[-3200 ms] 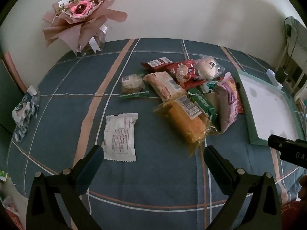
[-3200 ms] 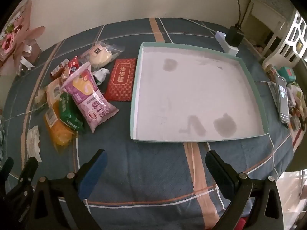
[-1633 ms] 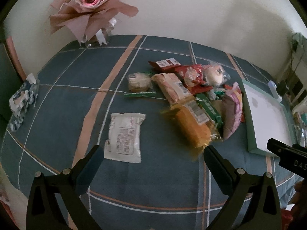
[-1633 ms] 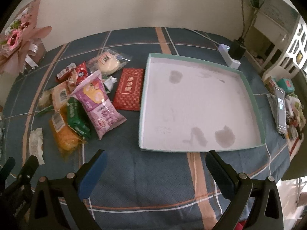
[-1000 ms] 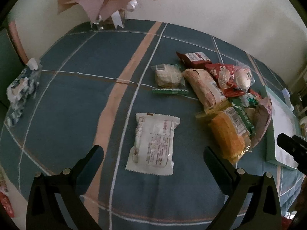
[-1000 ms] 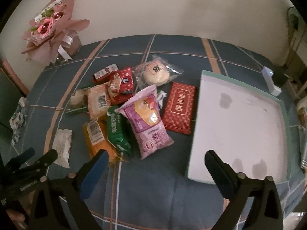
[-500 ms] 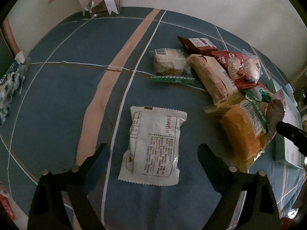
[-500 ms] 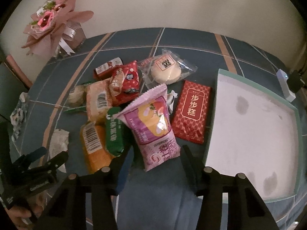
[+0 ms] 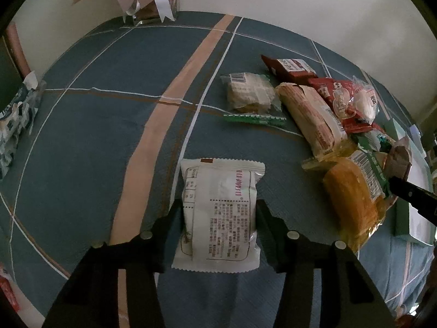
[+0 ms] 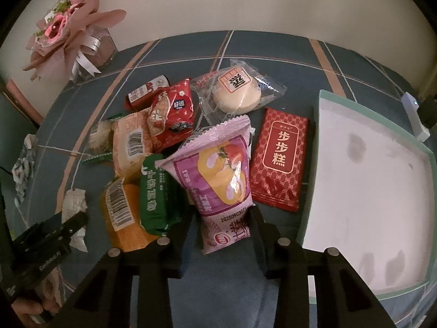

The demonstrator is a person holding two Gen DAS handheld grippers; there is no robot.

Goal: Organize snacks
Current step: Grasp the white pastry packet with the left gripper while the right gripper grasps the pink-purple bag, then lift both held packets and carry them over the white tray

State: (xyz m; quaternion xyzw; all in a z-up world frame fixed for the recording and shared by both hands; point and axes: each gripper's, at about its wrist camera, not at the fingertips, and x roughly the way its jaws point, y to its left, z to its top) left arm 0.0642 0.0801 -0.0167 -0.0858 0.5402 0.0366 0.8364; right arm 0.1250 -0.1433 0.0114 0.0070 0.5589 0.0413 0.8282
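A white snack packet [image 9: 220,213] lies printed side up on the blue checked cloth. My left gripper [image 9: 218,210] straddles its middle, jaws closing, pads against its two long sides. In the right wrist view a purple snack packet [image 10: 218,180] rests on the snack pile. My right gripper [image 10: 221,218] is closing on its lower end, with the pads at its edges. Beside it lie a green packet [image 10: 155,194], an orange packet [image 10: 123,218] and a red flat packet [image 10: 278,158]. The white tray [image 10: 316,150] with a teal rim sits to the right.
More snacks sit behind: a round cake in a clear wrap [image 10: 237,93], a red bag [image 10: 172,114], a tan barcode packet [image 10: 131,142]. A pink bouquet [image 10: 65,27] stands at the far left corner. A white charger [image 10: 415,114] lies past the tray. A tissue pack [image 9: 16,125] lies at the left edge.
Both grippers came down onto the snacks. Their jaws went from wide open to narrow, the left around the white packet and the right around the purple packet's end.
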